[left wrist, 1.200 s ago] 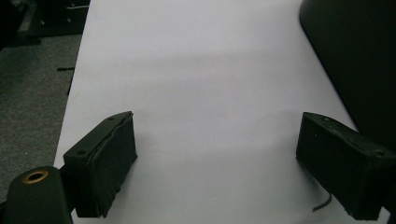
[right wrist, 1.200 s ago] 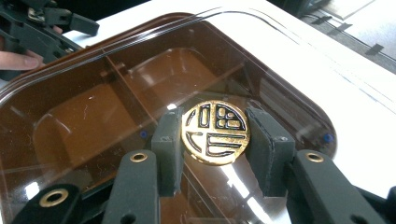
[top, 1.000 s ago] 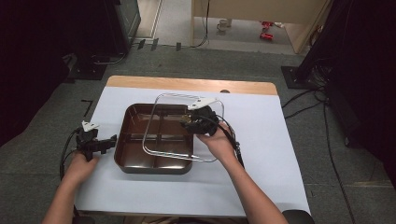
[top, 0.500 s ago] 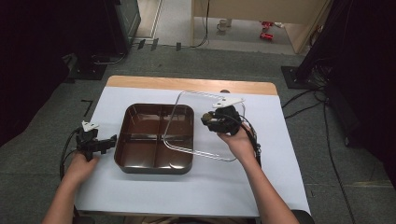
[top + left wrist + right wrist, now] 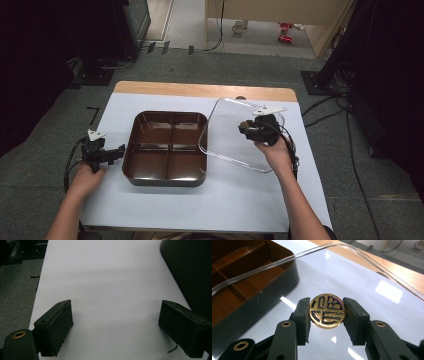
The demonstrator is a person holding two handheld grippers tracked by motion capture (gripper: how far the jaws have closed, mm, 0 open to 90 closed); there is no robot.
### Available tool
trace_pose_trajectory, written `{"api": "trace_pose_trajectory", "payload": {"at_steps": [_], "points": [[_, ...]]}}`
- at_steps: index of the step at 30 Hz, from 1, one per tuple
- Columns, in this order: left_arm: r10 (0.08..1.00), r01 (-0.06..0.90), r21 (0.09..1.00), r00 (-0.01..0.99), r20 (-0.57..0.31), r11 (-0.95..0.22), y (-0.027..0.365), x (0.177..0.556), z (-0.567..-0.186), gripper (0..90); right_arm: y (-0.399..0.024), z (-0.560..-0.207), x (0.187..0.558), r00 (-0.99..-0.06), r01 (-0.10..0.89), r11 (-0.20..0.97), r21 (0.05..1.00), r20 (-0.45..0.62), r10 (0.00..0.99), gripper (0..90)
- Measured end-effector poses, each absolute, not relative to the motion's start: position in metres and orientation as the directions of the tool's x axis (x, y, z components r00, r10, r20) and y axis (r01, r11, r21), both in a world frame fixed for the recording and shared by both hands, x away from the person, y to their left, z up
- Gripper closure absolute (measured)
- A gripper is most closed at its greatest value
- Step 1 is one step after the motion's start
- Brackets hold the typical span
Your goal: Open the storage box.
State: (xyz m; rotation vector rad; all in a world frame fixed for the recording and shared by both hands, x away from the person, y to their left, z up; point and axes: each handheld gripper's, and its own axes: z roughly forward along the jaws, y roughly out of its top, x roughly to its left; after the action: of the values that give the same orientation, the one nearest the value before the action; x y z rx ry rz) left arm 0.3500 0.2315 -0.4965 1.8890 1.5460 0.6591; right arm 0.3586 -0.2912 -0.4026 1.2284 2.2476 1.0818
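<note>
A brown tray (image 5: 167, 179) with several compartments sits mid-table, uncovered. My right gripper (image 5: 246, 128) holds a clear plastic lid (image 5: 227, 145) to the right of the tray, over the white mat. In the right gripper view my right gripper (image 5: 327, 317) is shut on the lid's round gold knob (image 5: 327, 314), and the lid's clear rim (image 5: 274, 263) runs over the tray's corner (image 5: 274, 280). My left gripper (image 5: 118, 152) rests just left of the tray. Seen from the left gripper view, that left gripper (image 5: 115, 330) stands open over bare mat, with the tray's dark wall (image 5: 192, 272) at the right.
A white mat (image 5: 150, 210) covers the table, with a strip of bare wood (image 5: 200, 91) along the far edge. Cables (image 5: 330, 112) and dark stands lie on the floor around the table. A cable trails from each gripper.
My right gripper has carried the clear lid off the tray toward the right and slightly down. The tray now lies uncovered. The left gripper has stayed in place.
</note>
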Motion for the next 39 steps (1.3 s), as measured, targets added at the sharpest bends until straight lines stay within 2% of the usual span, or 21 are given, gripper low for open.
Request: {"api": "trace_pose_trajectory", "payload": {"at_steps": [15, 23, 28, 39], "points": [[0.98, 0.68, 0.72, 0.197, 0.002, -0.138, 0.232, 0.35, -0.497, 12.0, -0.333, -0.433, 0.364, -0.47, 0.596, 0.27, 0.757, 0.056, 0.881, 58.8], [0.98, 0.68, 0.72, 0.197, 0.002, -0.138, 0.232, 0.35, -0.497, 12.0, -0.339, -0.45, 0.377, -0.429, 0.611, 0.224, 0.759, 0.081, 0.9, 58.7], [0.98, 0.681, 0.72, 0.197, 0.002, -0.138, 0.232, 0.35, -0.497, 12.0, -0.338, -0.461, 0.383, -0.405, 0.614, 0.224, 0.757, 0.058, 0.913, 58.7], [0.98, 0.68, 0.72, 0.197, 0.002, -0.138, 0.232, 0.35, -0.497, 12.0, -0.334, -0.476, 0.39, -0.397, 0.644, 0.226, 0.731, 0.066, 0.915, 58.7]]}}
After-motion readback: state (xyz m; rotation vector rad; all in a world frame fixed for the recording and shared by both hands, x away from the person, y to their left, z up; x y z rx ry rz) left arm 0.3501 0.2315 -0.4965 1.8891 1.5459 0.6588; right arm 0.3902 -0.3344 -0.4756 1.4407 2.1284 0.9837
